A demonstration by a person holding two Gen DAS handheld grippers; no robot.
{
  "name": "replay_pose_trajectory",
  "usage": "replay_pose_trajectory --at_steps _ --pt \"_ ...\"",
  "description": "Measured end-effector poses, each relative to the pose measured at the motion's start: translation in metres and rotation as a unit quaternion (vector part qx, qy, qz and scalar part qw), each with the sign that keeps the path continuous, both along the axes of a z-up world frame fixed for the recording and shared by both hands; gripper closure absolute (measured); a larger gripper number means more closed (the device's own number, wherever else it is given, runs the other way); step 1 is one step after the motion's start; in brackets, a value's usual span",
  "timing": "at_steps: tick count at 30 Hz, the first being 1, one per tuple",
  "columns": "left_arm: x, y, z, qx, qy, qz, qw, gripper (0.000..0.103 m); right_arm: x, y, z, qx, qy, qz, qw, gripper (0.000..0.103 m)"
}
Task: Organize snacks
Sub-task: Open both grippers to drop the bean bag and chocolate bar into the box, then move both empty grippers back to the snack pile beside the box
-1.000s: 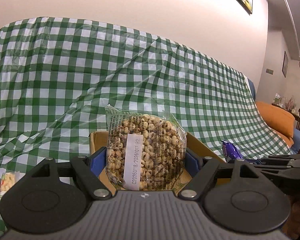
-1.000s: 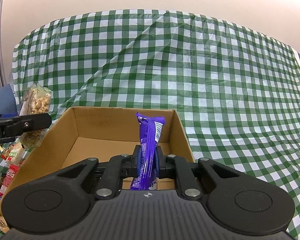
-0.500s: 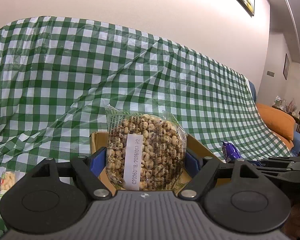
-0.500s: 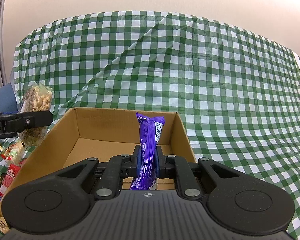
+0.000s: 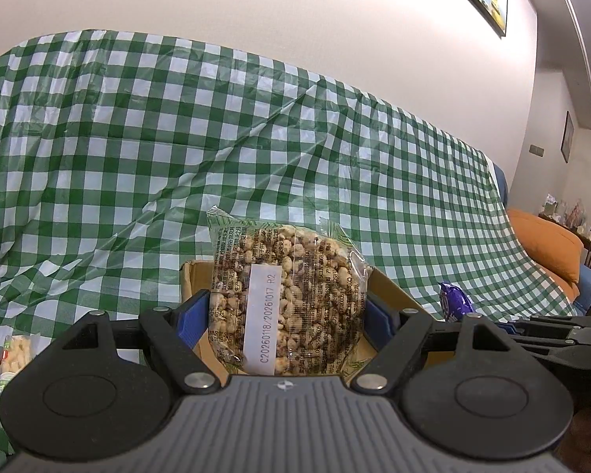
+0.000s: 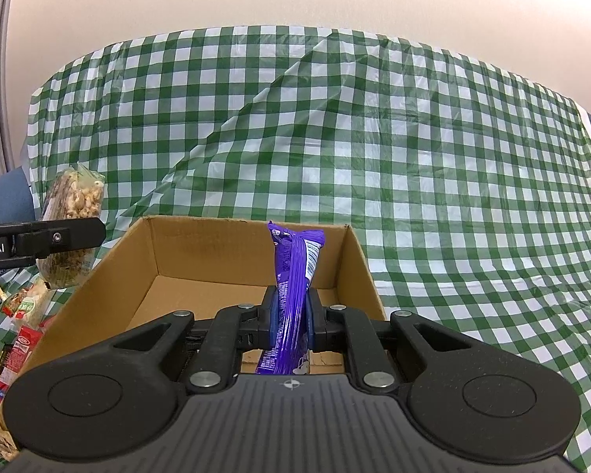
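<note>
Cardboard box: your right gripper pinches purple wrapper; left gripper clamps puffed-grain bag, seemingly outside the left wall—may snag it.

Box ahead of us, snacks to its left

We see the cardboard box on the checked cloth, loose snack packets left of it.
</note>
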State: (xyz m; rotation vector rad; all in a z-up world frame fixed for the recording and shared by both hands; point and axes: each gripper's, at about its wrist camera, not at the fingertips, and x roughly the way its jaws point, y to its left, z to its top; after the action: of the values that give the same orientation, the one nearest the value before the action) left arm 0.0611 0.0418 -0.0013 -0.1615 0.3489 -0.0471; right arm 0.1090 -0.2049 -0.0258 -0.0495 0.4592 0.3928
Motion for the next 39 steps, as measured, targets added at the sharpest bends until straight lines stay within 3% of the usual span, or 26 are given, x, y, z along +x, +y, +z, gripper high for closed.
replay_pose_trajectory --at_steps 9,12,13,14,16,20,24,27,29,30,32,34,39 --pt "-0.001 -0.002 0.001 -0.007 -0.002 0.005 1.0000 0.020 0.000 -0.002 0.004 0.008 -0.014 0.009 1.000 0.089" --pt "-0.003 -0.005 0.004 -0.004 -0.011 0.006 0.9999 0.005 -0.001 -0.002 0.005 0.009 -0.018 0.004 1.000 0.088" --pt "-0.003 -0.005 0.005 -0.006 -0.014 0.004 0.9999 0.000 -0.001 -0.003 0.004 0.009 -0.019 0.000 1.000 0.078" --pt "-0.003 -0.005 0.005 -0.009 -0.017 0.004 0.9998 0.000 -0.001 -0.003 0.005 0.007 -0.021 -0.008 1.000 0.055" --pt "-0.005 -0.007 0.007 -0.008 -0.023 0.014 0.9996 0.000 -0.002 -0.006 0.007 0.015 -0.029 -0.018 0.999 0.036" --pt "-0.019 -0.007 0.011 0.014 -0.072 0.030 0.9968 0.000 -0.004 -0.006 0.010 0.029 -0.028 -0.017 0.999 0.036" --pt "-0.038 0.001 0.014 0.030 -0.081 0.026 0.9959 0.001 -0.008 0.000 0.010 0.034 -0.026 -0.015 0.999 0.036" --pt "-0.056 0.010 0.016 0.048 -0.069 0.019 0.9963 0.012 -0.013 0.008 0.013 0.042 -0.027 -0.012 0.999 0.036" --pt "-0.067 0.018 0.018 0.060 -0.055 0.017 0.9965 0.035 -0.019 0.013 0.015 0.051 -0.023 -0.011 0.998 0.036" --pt "-0.071 0.023 0.018 0.064 -0.049 0.017 0.9966 0.042 -0.022 0.016 0.016 0.056 -0.023 -0.009 0.998 0.037" --pt "-0.082 0.036 0.019 0.066 -0.033 0.018 0.9971 0.069 -0.028 0.022 0.018 0.069 -0.023 -0.001 0.997 0.042" --pt "-0.090 0.050 0.020 0.078 -0.018 0.018 0.9966 0.074 -0.035 0.027 0.020 0.081 -0.022 0.010 0.996 0.050" --pt "-0.109 0.097 0.020 0.124 -0.003 0.052 0.9909 0.074 -0.049 0.046 0.025 0.106 -0.023 0.053 0.993 0.067"
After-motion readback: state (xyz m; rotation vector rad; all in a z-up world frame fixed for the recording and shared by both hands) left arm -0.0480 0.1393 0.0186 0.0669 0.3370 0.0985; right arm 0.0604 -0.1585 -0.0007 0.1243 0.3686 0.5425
